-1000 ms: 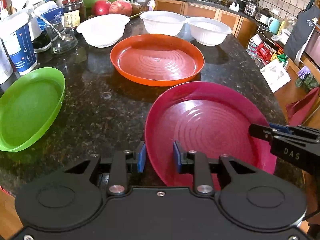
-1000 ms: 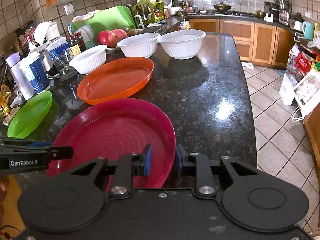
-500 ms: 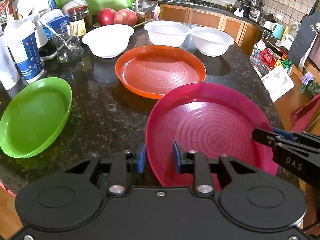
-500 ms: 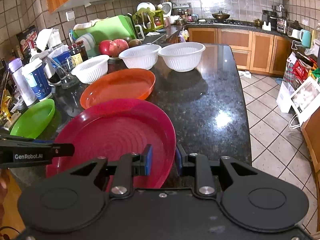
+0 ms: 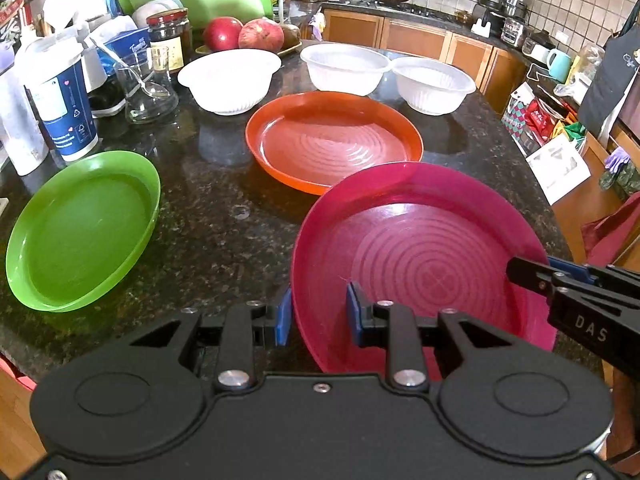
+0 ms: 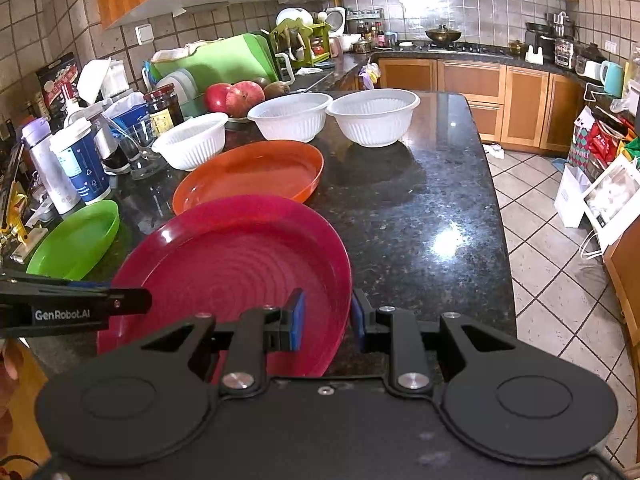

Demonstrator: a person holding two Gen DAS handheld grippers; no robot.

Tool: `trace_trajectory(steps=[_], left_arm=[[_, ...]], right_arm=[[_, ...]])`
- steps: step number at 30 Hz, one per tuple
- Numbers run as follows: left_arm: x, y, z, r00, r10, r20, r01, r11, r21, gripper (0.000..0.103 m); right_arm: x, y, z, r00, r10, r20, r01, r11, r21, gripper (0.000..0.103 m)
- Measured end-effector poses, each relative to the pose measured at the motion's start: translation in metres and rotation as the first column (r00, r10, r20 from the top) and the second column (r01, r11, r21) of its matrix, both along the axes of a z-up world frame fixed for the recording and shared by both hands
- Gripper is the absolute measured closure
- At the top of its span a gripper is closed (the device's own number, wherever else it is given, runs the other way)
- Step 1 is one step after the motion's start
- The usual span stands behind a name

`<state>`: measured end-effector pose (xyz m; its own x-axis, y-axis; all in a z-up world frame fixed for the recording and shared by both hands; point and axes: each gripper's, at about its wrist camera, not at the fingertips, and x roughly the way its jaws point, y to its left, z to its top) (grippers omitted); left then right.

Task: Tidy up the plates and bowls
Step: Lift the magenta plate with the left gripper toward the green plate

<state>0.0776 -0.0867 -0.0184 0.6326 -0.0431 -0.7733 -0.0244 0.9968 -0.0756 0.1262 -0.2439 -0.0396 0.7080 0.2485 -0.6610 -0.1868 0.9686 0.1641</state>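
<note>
A magenta plate [image 5: 420,256] is held above the black granite counter [image 5: 224,236] by both grippers. My left gripper [image 5: 318,312] is shut on its left rim. My right gripper [image 6: 326,316] is shut on its right rim; the plate also shows in the right wrist view [image 6: 236,264]. Its far edge overlaps the near rim of an orange plate [image 5: 336,144]. A green plate [image 5: 80,228] lies at the left. Three white bowls [image 5: 230,78] [image 5: 344,68] [image 5: 434,84] stand behind the orange plate.
Cups, a glass with a spoon [image 5: 146,88], a jar [image 5: 168,36], fruit [image 5: 240,34] and a green board crowd the back left. The counter's right edge [image 6: 496,200] drops to a tiled floor with bags.
Both grippers have lifted the magenta plate and carried it forward; its far edge now overlaps the orange plate's near rim. The cameras have risen.
</note>
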Motion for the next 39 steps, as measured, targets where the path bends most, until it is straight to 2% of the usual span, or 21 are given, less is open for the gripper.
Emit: trace_trajectory(steps=[18,39], left_arm=[[-0.006,0.054,0.008,1.0,-0.003,0.016,0.002,1.0,0.004,0.067],[-0.001,0.163,0.02,0.995,0.065,0.076,-0.065,0.998,-0.007,0.067]], right_arm=[[-0.008,0.051,0.01,1.0,-0.004,-0.001,0.004,1.0,0.004,0.076],[0.015,0.165,0.033,0.997,0.073,0.026,-0.073,0.997,-0.004,0.076]])
